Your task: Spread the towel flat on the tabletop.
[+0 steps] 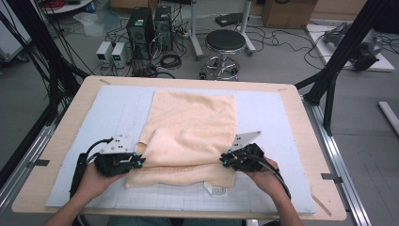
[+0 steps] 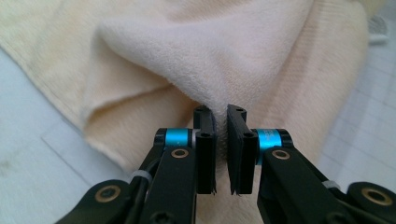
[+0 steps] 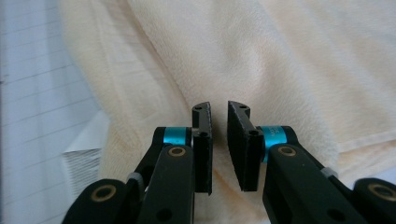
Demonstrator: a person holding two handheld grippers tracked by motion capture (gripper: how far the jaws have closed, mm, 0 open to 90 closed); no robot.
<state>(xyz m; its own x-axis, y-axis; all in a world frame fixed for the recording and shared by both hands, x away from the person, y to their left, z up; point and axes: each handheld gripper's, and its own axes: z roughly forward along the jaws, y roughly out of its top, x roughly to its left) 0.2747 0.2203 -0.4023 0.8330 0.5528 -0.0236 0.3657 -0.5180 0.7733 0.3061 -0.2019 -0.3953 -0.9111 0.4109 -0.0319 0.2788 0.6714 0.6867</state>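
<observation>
We've got the towel (image 1: 190, 136) on the tabletop (image 1: 291, 96), near edge pinched in both the left hand-held gripper (image 2: 220, 122) and the right hand-held gripper (image 3: 219, 116); lift together, keep the edge taut, carry it evenly to the far edge.

Each claw (image 2: 221, 140) was black, with flat jaws, blue collars and brass-ringed screws. A grey three-cornered plate (image 1: 117, 144) topped the left claw (image 1: 139, 161); black cables trailed.
</observation>
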